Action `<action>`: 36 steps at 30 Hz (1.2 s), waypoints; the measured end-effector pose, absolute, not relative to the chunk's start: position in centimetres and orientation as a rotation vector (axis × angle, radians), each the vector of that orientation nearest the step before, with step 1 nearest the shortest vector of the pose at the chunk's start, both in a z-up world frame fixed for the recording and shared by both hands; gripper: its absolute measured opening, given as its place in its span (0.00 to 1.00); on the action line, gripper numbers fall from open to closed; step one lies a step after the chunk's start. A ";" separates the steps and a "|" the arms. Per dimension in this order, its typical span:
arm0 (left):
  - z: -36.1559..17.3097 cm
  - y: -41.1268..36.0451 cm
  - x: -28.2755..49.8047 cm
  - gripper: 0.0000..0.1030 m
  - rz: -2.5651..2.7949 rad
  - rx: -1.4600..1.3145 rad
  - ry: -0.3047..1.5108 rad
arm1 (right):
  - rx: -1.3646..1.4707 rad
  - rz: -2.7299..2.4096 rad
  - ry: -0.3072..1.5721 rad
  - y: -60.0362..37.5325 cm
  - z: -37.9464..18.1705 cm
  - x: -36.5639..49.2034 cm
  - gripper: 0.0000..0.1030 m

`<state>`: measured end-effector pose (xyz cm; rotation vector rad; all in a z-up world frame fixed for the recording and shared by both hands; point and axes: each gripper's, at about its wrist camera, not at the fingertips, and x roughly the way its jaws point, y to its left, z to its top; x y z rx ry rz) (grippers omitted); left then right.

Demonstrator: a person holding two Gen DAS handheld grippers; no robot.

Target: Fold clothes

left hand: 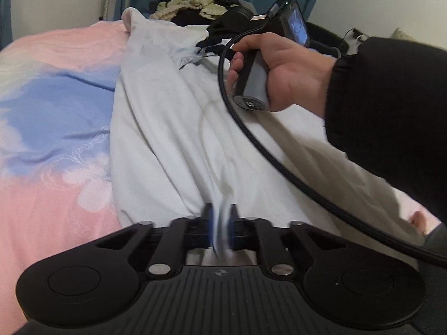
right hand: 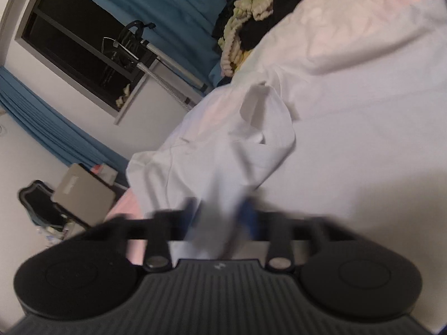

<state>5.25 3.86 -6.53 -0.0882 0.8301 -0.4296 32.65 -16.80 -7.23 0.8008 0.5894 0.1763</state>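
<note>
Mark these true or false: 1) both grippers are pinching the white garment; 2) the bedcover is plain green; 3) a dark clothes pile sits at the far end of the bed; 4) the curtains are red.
1) True: the left gripper and the right gripper are each shut on the white garment.
2) False: the bedcover is pink and blue.
3) True: the dark clothes pile lies beyond the garment.
4) False: the curtains are teal.

No readable text, label, brand or number anywhere in view.

Pink-blue bedspread, teal curtains, dark window.
</note>
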 end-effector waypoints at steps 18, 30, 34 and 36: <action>-7.1 2.5 5.4 0.12 -0.549 -0.092 0.920 | 0.578 0.162 0.587 -22.5 -7.0 27.5 0.30; -2.7 1.7 2.5 0.69 -0.482 -0.029 0.691 | 0.345 0.262 0.493 -22.5 4.1 10.2 0.30; -1.9 1.7 1.9 0.76 -0.424 -0.021 0.631 | 0.346 0.274 0.457 -22.6 4.8 5.6 0.31; -1.6 1.8 1.5 0.81 -0.400 -0.022 0.603 | 0.338 0.259 0.431 -22.6 4.4 3.7 0.32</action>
